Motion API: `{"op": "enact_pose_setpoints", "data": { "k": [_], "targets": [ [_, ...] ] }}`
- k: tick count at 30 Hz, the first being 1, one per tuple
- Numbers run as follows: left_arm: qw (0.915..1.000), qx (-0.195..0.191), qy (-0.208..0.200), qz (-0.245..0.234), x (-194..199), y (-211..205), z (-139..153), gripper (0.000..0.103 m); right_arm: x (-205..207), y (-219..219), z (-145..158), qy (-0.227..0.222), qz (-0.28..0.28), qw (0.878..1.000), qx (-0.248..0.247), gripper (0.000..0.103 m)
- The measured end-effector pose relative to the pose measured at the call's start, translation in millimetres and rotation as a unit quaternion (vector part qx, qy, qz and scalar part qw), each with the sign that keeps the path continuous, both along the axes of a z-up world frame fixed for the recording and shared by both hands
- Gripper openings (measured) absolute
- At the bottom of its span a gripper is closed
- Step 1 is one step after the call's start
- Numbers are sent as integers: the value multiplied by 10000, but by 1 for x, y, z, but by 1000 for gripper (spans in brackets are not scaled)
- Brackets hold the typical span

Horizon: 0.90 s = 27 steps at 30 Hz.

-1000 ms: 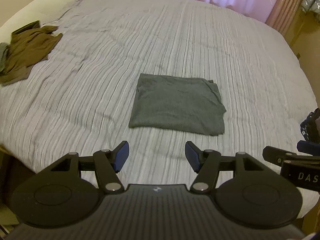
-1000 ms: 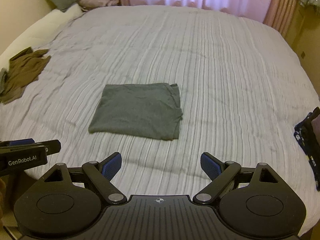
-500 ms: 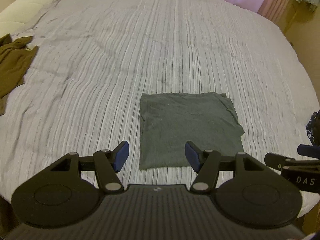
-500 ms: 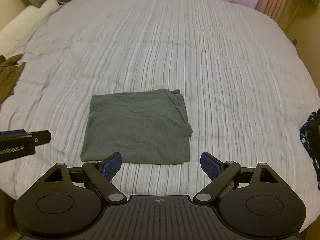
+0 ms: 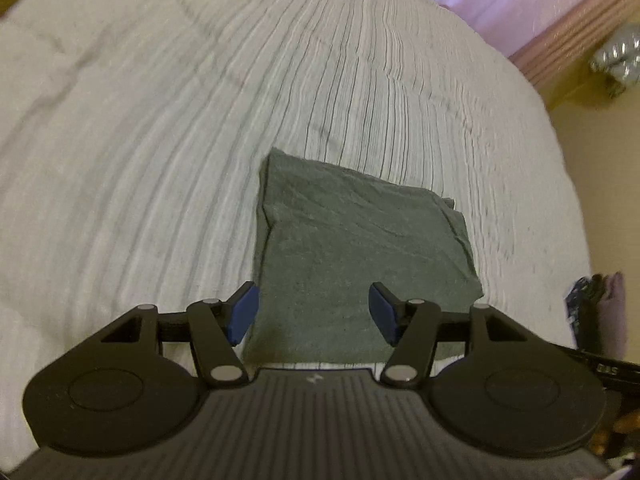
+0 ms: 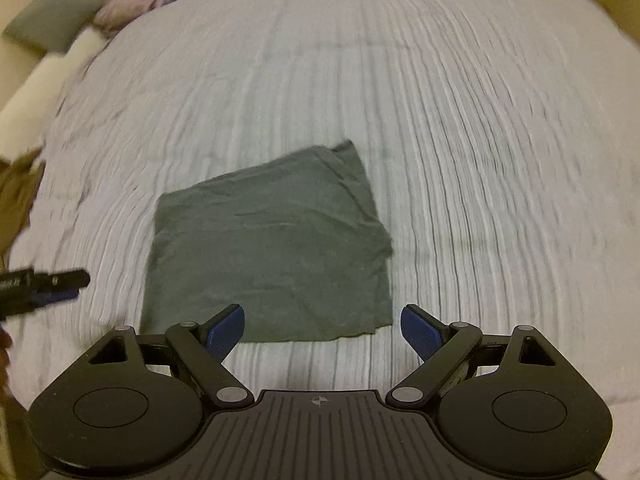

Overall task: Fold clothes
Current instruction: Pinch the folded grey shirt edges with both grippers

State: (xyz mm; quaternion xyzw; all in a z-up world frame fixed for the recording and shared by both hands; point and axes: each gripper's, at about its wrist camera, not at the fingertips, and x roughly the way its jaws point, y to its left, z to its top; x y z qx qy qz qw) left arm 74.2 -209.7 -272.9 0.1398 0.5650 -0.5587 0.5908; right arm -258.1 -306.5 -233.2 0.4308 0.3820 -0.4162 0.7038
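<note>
A grey garment [image 5: 360, 264] [image 6: 272, 256] lies folded into a flat rectangle on the striped bedspread [image 5: 160, 128] [image 6: 480, 160]. My left gripper [image 5: 314, 314] hovers open over the garment's near left part, blue pads wide apart with nothing between them. In the right wrist view my right gripper [image 6: 322, 330] is open over the garment's near right edge, also empty. The tip of the left gripper [image 6: 48, 282] shows at the left border there. How high either gripper stands above the cloth I cannot tell.
An olive-brown garment [image 6: 16, 188] lies crumpled at the bed's left edge. Pillows [image 6: 44, 20] sit at the far left corner. A dark patterned cloth [image 5: 592, 308] lies at the bed's right edge. Pink curtains [image 5: 520, 4] hang behind the bed.
Both grippers have come down and forward toward the grey garment, which now fills far more of each view and reaches their fingers. Both views have rolled. Jaws stay open.
</note>
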Motion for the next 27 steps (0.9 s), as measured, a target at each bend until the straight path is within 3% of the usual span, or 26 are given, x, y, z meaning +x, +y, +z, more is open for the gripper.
{"op": "enact_pose_setpoints", "data": {
  "k": [3, 10, 15, 19, 22, 27],
  "targets": [
    [9997, 14, 214, 99, 4, -9, -29, 57, -16, -23, -25, -359, -164, 9991, 184, 89],
    [9987, 47, 461, 232, 19, -28, -92, 54, -39, -67, -63, -955, -122, 9954, 24, 89],
    [9966, -128, 796, 156, 20, -37, -110, 55, -56, -84, -90, -1455, -336, 9885, 221, 88],
    [9926, -254, 1148, 303, 28, -43, -123, 54, -69, -95, -107, -2074, -631, 9752, 453, 88],
    [9895, -302, 1370, 336, 32, -49, -127, 54, -69, -107, -123, -2297, -708, 9683, 682, 88],
    [9892, -234, 1434, 209, 31, -60, -130, 41, -62, -125, -143, -2554, -486, 9611, 935, 84]
  ]
}}
